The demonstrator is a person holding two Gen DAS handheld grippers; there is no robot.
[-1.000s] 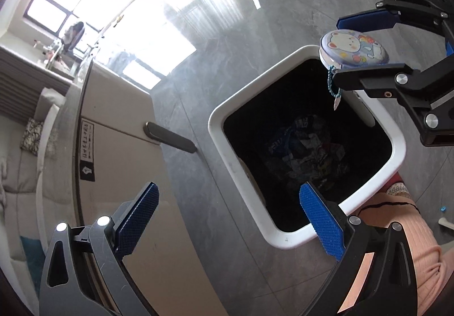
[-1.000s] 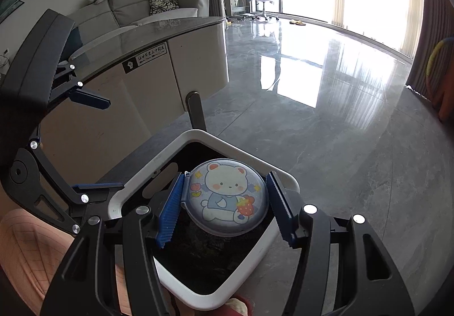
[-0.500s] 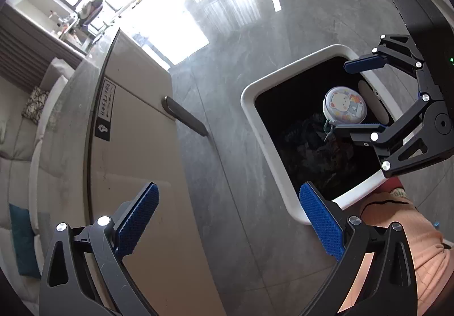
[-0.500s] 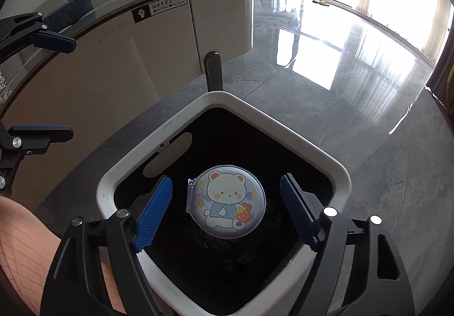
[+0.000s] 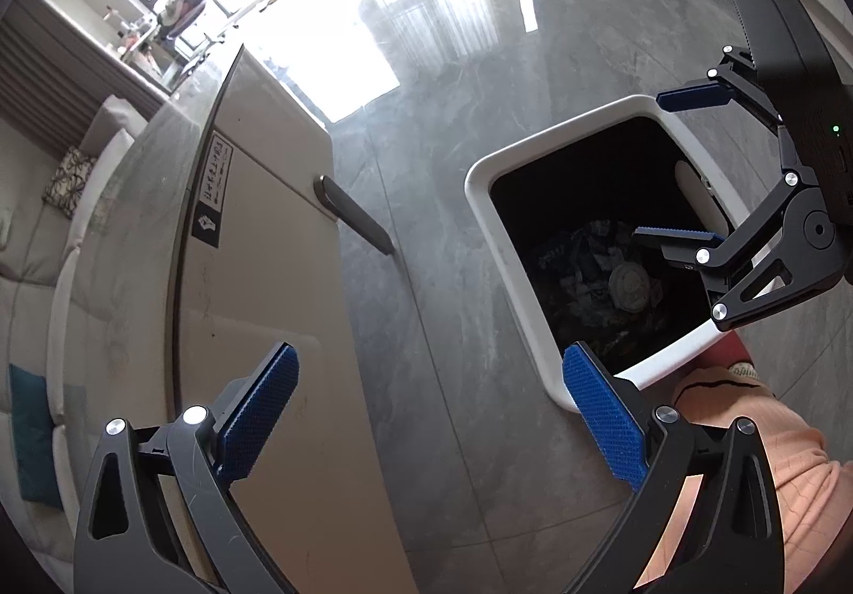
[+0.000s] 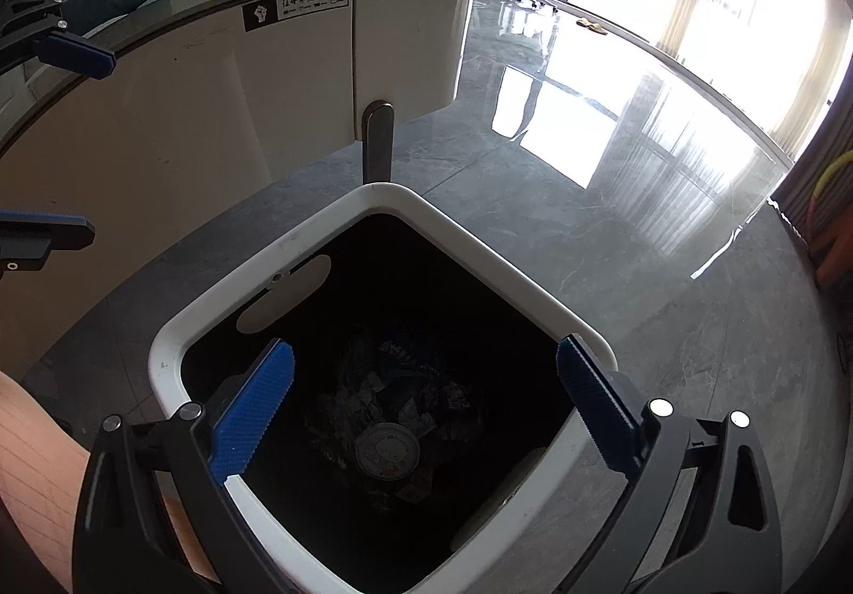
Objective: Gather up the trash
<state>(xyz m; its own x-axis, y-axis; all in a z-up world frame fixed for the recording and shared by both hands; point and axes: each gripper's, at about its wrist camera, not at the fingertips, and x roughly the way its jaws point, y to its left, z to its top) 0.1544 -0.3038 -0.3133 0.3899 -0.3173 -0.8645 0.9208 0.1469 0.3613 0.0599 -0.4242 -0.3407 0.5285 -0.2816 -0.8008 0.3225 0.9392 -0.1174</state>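
A: Where is the round bear case sitting right now?

B: It is lying face up at the bottom of the white bin, resting on crumpled wrappers. From the left wrist view it is showing as a pale disc deep in the dark liner.

A: And the right gripper?

B: It is hanging over the bin mouth with its blue pads spread wide, having just been opening, and nothing is sitting between them now. The left gripper is also standing wide apart and empty, pointing down at the grey floor between the bin and the cream cabinet.

A: How is that case likely to handle?

B: I am judging it light and fairly stiff, with a smooth printed face that could be slippery, so gripping across its rim looks the sound hold. The bottom of the bin is dim, so I cannot be sure whether it is lying flat or tilted.

A: And the task?

B: This piece looks binned; both tools are looking free for the next item.
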